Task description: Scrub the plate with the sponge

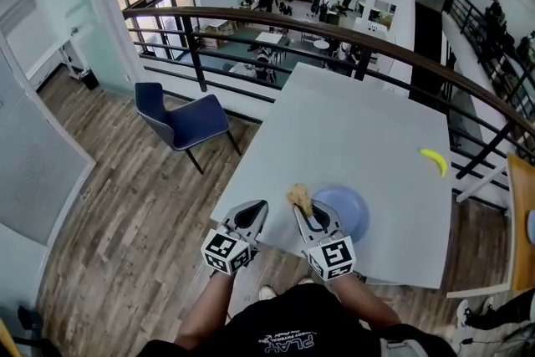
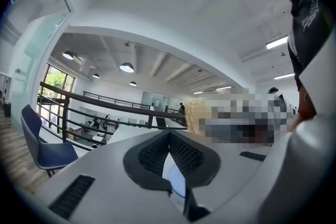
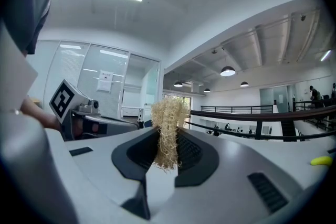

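Note:
A round blue plate lies near the front edge of the grey table. My right gripper hovers at the plate's left rim, shut on a straw-coloured fibrous sponge. In the right gripper view the sponge stands upright, pinched between the jaws of the right gripper. My left gripper hangs just left of it, off the table's front left corner; its jaws are shut with nothing in them. The left gripper view shows the left gripper with its tips touching and the sponge beyond it.
A yellow banana lies at the table's right edge, also seen as the banana in the right gripper view. A blue chair stands left of the table on the wooden floor. A dark railing runs behind the table.

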`<state>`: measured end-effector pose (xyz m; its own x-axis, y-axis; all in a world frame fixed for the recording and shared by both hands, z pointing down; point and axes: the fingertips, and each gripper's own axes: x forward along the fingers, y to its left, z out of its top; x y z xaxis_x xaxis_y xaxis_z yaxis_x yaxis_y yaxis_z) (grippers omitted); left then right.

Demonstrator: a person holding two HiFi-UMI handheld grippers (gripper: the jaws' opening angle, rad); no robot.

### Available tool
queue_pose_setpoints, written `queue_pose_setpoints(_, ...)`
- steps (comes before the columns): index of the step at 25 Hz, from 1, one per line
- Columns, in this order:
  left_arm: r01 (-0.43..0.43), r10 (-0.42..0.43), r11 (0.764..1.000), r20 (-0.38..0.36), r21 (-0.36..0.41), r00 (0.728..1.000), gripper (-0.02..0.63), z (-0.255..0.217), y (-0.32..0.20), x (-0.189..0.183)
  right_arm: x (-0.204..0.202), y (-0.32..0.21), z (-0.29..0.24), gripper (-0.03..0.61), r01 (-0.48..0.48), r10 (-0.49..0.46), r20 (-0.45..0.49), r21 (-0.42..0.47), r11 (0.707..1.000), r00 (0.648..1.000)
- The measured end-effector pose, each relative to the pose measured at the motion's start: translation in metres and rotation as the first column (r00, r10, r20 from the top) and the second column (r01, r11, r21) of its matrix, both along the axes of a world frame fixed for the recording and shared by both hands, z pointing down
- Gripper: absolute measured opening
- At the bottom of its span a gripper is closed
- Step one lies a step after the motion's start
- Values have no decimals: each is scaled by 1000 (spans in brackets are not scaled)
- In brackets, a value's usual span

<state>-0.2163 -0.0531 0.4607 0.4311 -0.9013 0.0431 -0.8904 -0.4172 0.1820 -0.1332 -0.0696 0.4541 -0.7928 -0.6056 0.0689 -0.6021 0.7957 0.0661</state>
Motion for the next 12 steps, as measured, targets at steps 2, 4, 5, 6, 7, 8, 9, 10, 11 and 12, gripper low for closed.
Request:
queue_pose_setpoints(2,-12,12,1000,7,8,1000,12,-3,-13,6,2,-11,-9,72,0,0,13,6,1000,1000)
queue_pose_setpoints(4,-22,22,1000,11,21,1000,12,-5,-24,13,7,-23,-15,72,-2,1,19,19,1000,1000)
queue_pose_setpoints(5,-26,26,999,16,25,1000,12,-5,-28,18,11,-28,-16,72,-4,3,19,20,1000,1000)
queue_pose_setpoints(6,-29,29,999,22,27,999,12,-6,-32,22,15,-32,-16,72,-6,6,19,19,1000,1000)
queue_pose_setpoints(7,-32,31,999,26,28,999,12,-7,-36,26,20,-36,-16,72,-8,8,19,16,1000,1000)
queue_pose_setpoints(8,-34,33,999,26,27,999,12,-7,-40,29,24,-39,-16,72,-11,11,20,14,1000,1000)
queue_pose_setpoints(9,-34,34,999,23,24,999,12,-7,-44,32,29,-43,-16,72,-15,15,22,11,1000,1000)
queue_pose_setpoints(10,-35,34,999,14,18,999,12,-7,-48,35,33,-47,-16,72,-18,18,25,7,1000,1000)
queue_pose_setpoints(11,-36,36,999,3,12,999,12,-6,-52,39,38,-51,-15,72,-22,22,28,2,1000,999)
queue_pose_setpoints(12,-39,39,999,-9,7,999,12,-6,-55,42,42,-54,-13,72,-26,26,31,-4,1000,999)
